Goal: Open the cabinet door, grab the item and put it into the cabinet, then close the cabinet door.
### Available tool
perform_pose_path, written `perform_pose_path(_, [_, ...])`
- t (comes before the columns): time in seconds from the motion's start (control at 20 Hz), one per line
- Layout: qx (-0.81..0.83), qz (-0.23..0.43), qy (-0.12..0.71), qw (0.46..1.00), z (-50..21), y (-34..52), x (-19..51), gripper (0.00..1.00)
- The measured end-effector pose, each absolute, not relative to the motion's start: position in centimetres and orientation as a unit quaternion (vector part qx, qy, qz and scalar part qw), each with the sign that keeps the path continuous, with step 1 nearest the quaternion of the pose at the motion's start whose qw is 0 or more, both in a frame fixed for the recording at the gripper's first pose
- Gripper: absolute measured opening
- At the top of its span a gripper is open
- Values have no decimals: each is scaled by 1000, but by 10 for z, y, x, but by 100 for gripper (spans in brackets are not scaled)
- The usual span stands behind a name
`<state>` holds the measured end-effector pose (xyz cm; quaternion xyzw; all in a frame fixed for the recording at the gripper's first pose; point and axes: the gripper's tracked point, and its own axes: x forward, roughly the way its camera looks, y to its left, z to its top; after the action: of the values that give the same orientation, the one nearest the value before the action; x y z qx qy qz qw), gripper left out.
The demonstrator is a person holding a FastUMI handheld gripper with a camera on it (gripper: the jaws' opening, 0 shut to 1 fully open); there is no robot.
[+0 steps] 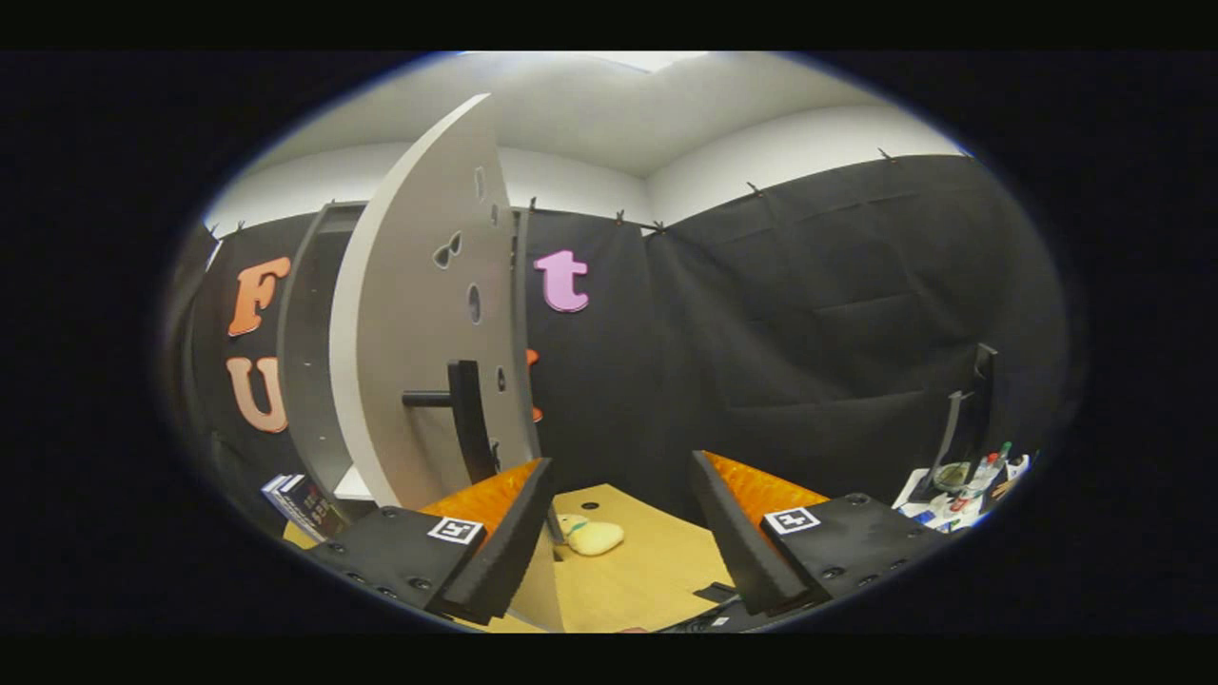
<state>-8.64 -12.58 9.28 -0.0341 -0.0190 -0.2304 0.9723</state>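
Note:
The cabinet [309, 362] stands ahead on the left with its grey door [419, 314] swung open toward me. A dark bar handle [466, 419] sticks out from the door, just above my left finger. My gripper [618, 514] is open, with nothing between its fingers. A small pale yellow soft item [592, 538] lies on the wooden table [657, 580], low between the fingers and a little ahead, close to the door's lower edge. The door hides most of the cabinet's inside.
A dark book-like box [304, 504] lies at the cabinet's foot on the left. To the far right a side surface holds bottles and clutter [966, 480] beside a dark stand [971, 419]. Black cloth walls close off the back.

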Motion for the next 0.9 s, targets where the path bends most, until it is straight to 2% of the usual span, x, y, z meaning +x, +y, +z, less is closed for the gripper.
perform_pose_path(0.35, [-5,-125,-22,992,87,-35,-44,93])
perform_pose_path(0.9, [-22,-55,3,998,76,15,-7,95])
